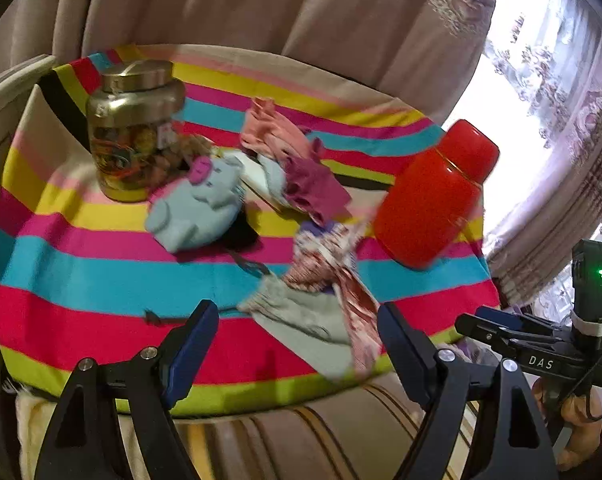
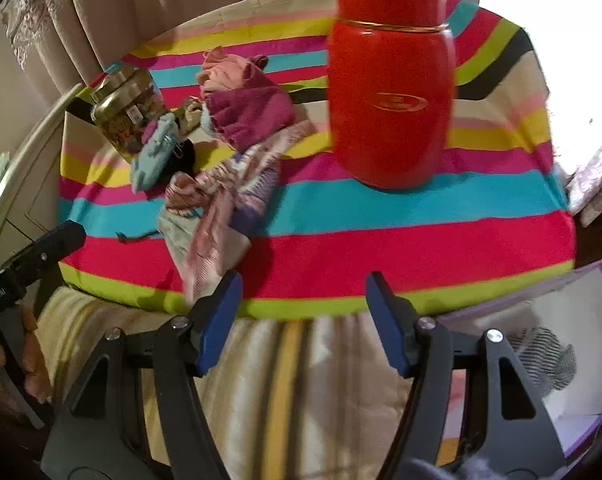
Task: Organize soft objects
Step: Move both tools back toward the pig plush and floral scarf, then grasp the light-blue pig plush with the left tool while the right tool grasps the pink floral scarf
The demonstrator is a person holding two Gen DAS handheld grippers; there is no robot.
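Note:
Soft items lie in a loose pile on the striped tablecloth [image 1: 81,272]: a light-blue plush piece [image 1: 197,204], a pink cloth [image 1: 269,128], a magenta knit [image 1: 313,188], a pink-and-white patterned cloth [image 1: 329,256] and a grey sock [image 1: 301,320]. My left gripper [image 1: 297,332] hangs open just in front of the grey sock, with nothing gripped. My right gripper [image 2: 303,312] is open over the table's near edge, holding nothing, with the patterned cloth [image 2: 221,216] ahead to its left. Each gripper shows in the other's view: the right gripper [image 1: 477,318], the left gripper [image 2: 67,236].
A glass jar with a gold lid [image 1: 135,128] stands at the back left. A tall red flask [image 2: 389,92] stands on the right of the pile. A clear bin with a purple rim [image 2: 581,292] sits low right, holding a black-and-white striped item [image 2: 549,356]. Curtains hang behind.

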